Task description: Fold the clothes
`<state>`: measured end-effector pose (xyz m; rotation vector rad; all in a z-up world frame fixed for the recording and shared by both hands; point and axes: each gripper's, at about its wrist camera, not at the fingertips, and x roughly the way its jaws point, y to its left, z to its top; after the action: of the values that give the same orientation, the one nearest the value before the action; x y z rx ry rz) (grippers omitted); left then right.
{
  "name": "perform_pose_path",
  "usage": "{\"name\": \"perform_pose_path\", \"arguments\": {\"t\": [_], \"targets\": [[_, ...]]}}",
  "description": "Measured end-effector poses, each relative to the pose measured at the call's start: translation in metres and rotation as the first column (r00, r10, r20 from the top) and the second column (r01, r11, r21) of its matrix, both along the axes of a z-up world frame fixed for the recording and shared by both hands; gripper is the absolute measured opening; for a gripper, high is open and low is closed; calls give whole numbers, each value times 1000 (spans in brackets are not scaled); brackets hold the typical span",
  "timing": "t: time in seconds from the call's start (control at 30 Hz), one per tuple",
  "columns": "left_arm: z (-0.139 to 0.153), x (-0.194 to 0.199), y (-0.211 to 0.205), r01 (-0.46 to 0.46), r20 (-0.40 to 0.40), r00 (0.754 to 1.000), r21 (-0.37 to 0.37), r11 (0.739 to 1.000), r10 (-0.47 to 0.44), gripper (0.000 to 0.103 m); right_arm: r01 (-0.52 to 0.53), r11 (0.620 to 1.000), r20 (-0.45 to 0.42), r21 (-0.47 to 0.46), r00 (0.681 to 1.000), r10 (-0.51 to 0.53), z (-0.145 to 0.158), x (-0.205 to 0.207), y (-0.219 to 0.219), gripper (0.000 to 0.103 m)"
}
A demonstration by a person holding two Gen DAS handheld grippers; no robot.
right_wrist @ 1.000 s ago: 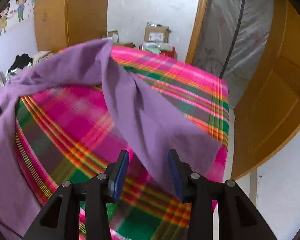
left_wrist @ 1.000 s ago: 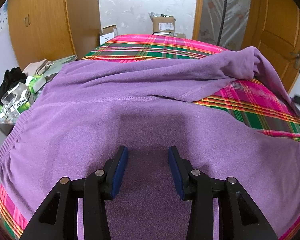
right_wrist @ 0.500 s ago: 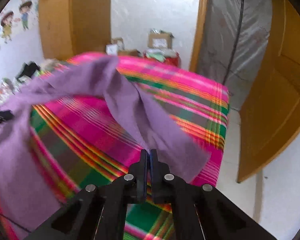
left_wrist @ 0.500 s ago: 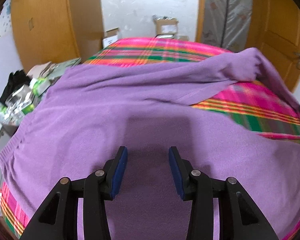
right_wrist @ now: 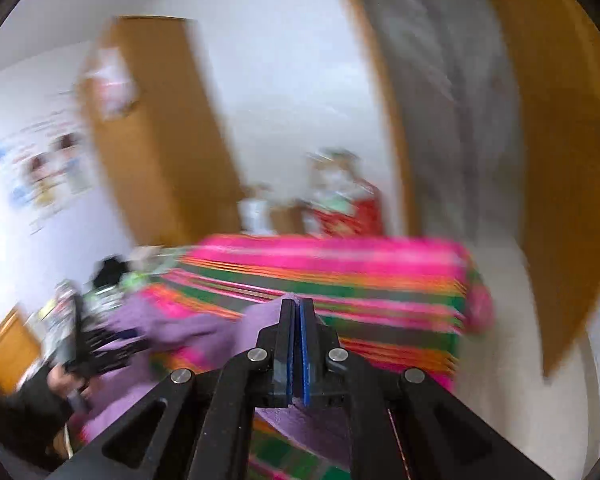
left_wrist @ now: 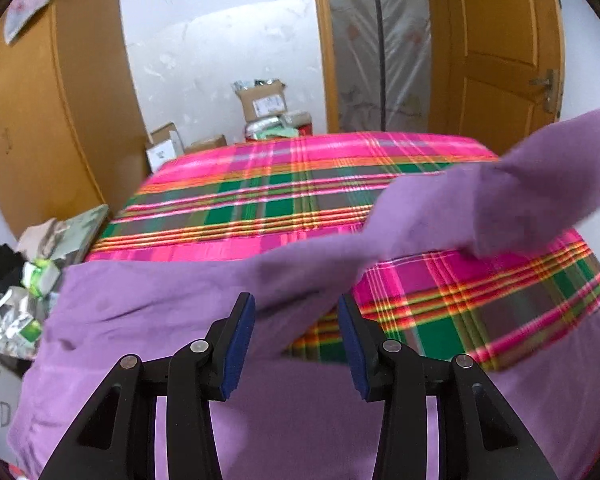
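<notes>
A purple sweater (left_wrist: 148,312) lies on a bed with a pink and green plaid cover (left_wrist: 260,196). One sleeve (left_wrist: 512,204) is lifted off the bed and stretches up to the right. My left gripper (left_wrist: 296,316) is open, its jaws on either side of the sleeve's lower stretch. My right gripper (right_wrist: 296,304) is shut on the purple sleeve (right_wrist: 256,320) and holds it above the bed. The right wrist view is blurred. The left gripper (right_wrist: 100,348) and the hand holding it show there at lower left.
Cardboard boxes (left_wrist: 262,100) stand on the floor beyond the bed. A cluttered side table (left_wrist: 16,284) with packets and black cloth is at the left. A wooden wardrobe (left_wrist: 32,120) is at the left, a wooden door (left_wrist: 504,52) at the right.
My right gripper closed on the sleeve and lifted it up and across the bed. My left gripper stayed open and tilted up, so more of the room shows.
</notes>
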<state>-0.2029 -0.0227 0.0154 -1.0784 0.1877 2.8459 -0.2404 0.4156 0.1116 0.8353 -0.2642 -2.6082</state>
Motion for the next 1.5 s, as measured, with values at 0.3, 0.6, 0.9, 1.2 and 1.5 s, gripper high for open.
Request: {"name": "perform_pose_path", "arguments": {"t": [0.3,0.6,0.9,1.2,1.5], "targets": [[-33,-34,5,14,81,997,-34,999,-11,45,216,976,188,1,959,-212,-72,-44,37,38],[-34,-51,0,-11,73,997,-3,1000,11,45,259,955,298,-143,932,-208,-122,-15,70,41],[-29,-29,11,35,66,997,19,999,-36,45,313,919,354,-239,909,-218,-145,-33,79,41],[-37,-33,13,32,94,995,-2,999,-32,45,329,925,317,-188,912,-260,-136,-44,74,5],[-34,-35,3,7,99,995,32,999,-10,45,350,891,155,-291,936,-317,-63,11,103,5]]}}
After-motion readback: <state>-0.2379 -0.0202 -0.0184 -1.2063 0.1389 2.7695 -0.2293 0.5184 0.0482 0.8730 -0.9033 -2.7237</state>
